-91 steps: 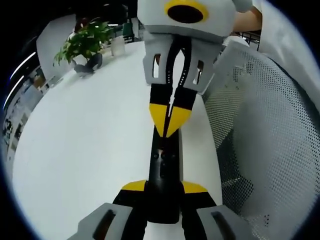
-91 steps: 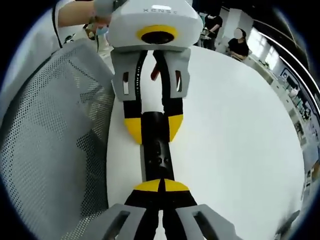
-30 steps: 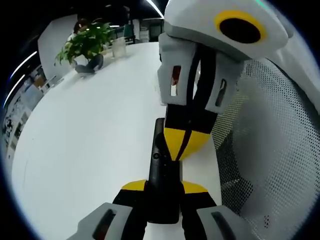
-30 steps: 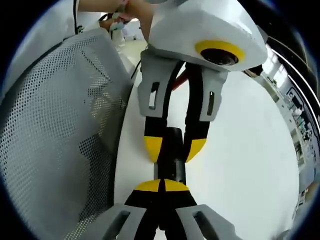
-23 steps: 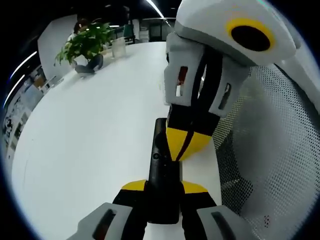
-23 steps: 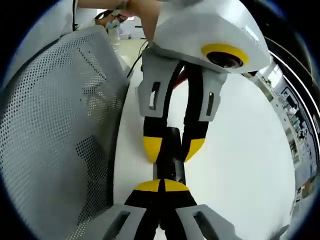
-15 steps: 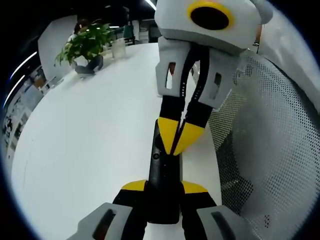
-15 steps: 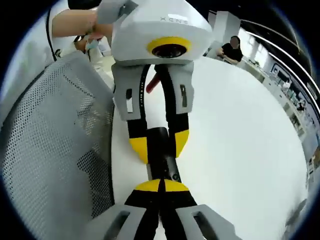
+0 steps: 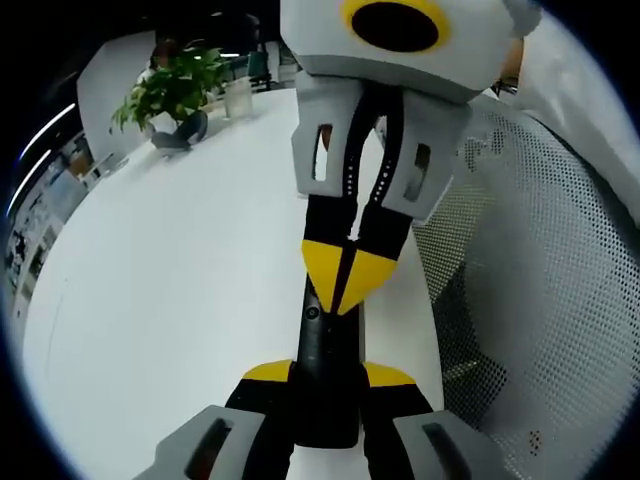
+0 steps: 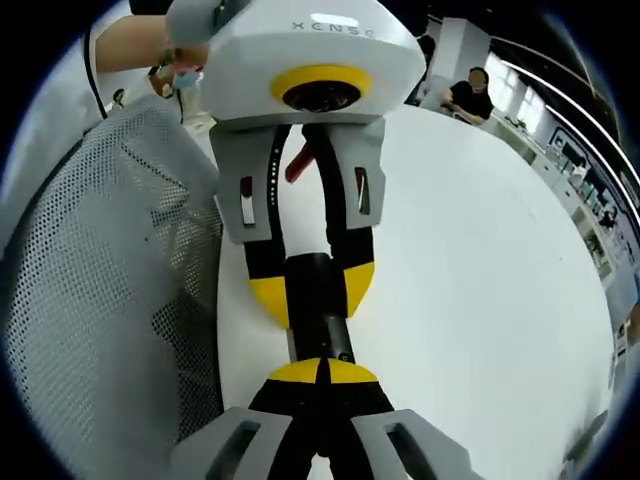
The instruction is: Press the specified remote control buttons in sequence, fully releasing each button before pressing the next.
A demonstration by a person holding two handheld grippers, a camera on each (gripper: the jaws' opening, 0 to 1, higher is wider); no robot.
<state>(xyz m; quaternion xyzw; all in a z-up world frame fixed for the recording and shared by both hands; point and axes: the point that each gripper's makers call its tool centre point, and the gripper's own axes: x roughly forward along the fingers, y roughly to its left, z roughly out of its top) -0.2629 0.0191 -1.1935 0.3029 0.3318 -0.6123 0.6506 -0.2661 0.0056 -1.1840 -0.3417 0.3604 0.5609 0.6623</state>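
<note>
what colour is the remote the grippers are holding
Black. The remote shows best in the right gripper view, clamped by the left gripper.

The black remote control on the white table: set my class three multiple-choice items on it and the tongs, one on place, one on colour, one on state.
1. Where does the potted plant stand?
A. at the white table's far end
B. on the mesh chair
C. beside the remote control

2. What colour are the tips of the tongs?
A. red
B. yellow
C. green

3. How do the right tongs stand?
A. wide open
B. shut, tips on the remote
C. gripping the plant

Answers:
1 A, the left gripper view shows it far off.
2 B, both pairs show yellow.
3 B, its tips meet over the remote, which the left tongs clamp.
</note>
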